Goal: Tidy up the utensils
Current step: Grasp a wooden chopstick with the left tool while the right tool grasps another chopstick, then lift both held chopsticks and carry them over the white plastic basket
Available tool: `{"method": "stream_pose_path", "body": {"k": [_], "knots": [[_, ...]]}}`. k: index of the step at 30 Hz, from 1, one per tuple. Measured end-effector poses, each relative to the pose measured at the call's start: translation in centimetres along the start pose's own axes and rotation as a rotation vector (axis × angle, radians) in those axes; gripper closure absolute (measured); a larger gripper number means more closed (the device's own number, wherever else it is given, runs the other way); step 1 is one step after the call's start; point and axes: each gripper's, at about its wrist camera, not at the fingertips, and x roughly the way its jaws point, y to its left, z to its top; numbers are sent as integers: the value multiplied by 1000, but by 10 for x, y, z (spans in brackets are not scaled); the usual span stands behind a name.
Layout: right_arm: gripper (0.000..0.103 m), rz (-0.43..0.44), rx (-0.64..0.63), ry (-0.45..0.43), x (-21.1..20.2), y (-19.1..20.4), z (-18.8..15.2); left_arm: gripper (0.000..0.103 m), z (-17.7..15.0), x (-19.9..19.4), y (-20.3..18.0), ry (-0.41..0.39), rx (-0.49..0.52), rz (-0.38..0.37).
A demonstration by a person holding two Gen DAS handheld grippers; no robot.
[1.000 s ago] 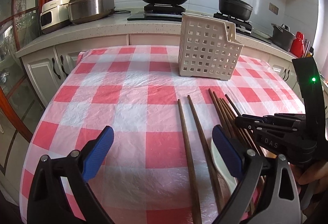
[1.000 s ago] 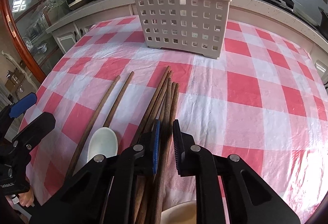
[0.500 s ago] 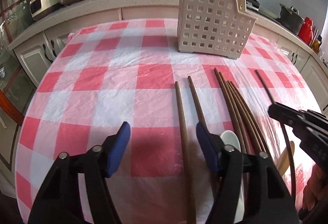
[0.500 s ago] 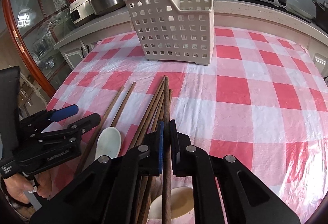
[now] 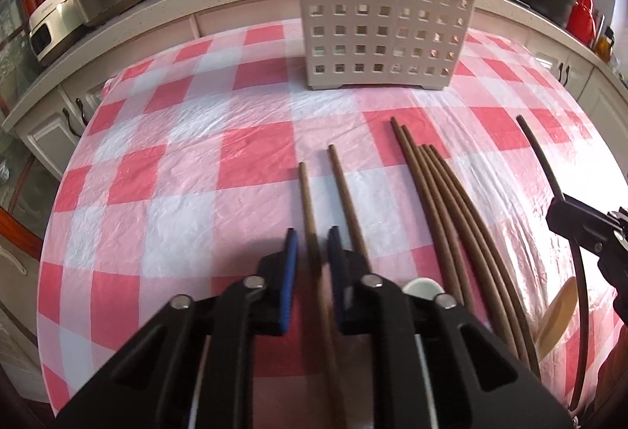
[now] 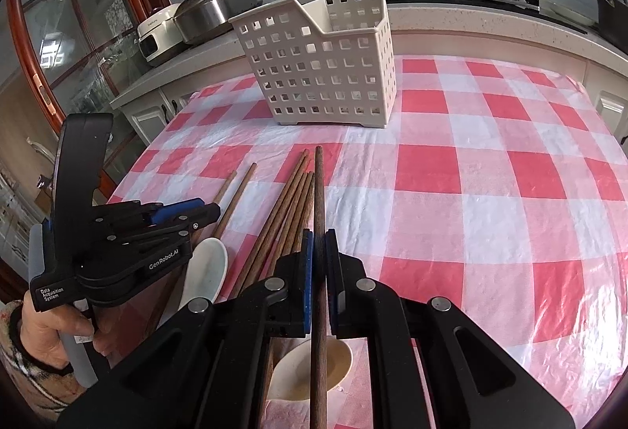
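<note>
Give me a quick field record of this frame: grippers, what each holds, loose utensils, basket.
left gripper: jaws closing around one chopstick lying on the cloth
right gripper: shut on a single chopstick, raised off the pile
loose chopsticks: bundle lying on the tablecloth
spoons: white spoon, beige spoon, both on the cloth
basket: upright, no utensils visible inside

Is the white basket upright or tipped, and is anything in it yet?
Upright: the white basket stands on its base on the checked tablecloth. What shows of its inside looks empty; the bottom is hidden.
</note>
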Motion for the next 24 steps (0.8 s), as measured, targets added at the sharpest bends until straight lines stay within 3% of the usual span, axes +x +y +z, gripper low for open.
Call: {"method": "stream_pose_path", "body": {"k": [4,12,24], "knots": [[94,-5,2,-14,-5,-2,1,96,0,0,-3,-1,5,-3],[94,-29,1,-33,-14,-2,2,97,-4,-4,13,-14,-54,-95],[94,-58,-22,-152,-59,6,18,97,-4,-102,23,-265,-79,-136]]}}
